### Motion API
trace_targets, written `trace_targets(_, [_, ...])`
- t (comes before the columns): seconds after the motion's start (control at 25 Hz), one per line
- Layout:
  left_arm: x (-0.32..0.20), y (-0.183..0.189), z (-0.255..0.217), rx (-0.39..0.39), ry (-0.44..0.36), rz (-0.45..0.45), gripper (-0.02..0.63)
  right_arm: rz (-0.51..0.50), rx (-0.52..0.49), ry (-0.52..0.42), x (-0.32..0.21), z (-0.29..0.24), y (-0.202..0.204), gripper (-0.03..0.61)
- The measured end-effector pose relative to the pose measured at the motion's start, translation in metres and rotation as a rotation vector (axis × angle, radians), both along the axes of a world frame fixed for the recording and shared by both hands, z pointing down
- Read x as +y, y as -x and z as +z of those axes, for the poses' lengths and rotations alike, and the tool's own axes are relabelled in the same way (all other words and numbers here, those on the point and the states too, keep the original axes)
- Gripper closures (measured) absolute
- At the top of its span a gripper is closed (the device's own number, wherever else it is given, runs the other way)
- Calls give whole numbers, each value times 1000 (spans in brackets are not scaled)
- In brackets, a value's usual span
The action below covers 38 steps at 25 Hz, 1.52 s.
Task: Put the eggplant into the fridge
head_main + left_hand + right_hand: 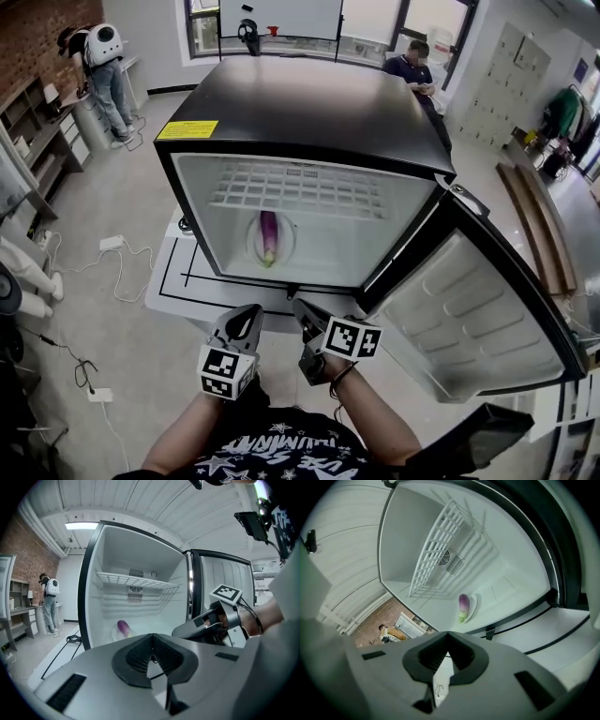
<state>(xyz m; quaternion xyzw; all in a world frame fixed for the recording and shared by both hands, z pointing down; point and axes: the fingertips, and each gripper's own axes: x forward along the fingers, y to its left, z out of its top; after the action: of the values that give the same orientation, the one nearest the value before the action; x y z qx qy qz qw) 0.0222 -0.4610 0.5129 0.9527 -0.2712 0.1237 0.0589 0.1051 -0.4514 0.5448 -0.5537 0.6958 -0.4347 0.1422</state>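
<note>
Right gripper [300, 307] closed; slim purple eggplant [269, 234], green-tipped, lies inside fridge [309, 112].

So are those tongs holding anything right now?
No, nothing. The left tongs and right tongs are both shut and empty; the eggplant lies on a plate inside the fridge.

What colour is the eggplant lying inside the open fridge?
The long eggplant is purple with a yellow-green stem end, clearest in the head view.
</note>
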Motion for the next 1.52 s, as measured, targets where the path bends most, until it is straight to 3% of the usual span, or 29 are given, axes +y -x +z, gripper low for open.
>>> trace_targets(0.72, [110,35,-6,9,21,-249,604,-206,-68,14,101,16,27,572])
trace_targets(1.12, [121,39,0,5,40,-227,604,-249,-66,28,112,24,46,572])
trace_targets(1.52, [163,80,-11,47,34,-207,604,-211,20,-2,150,6,74,572])
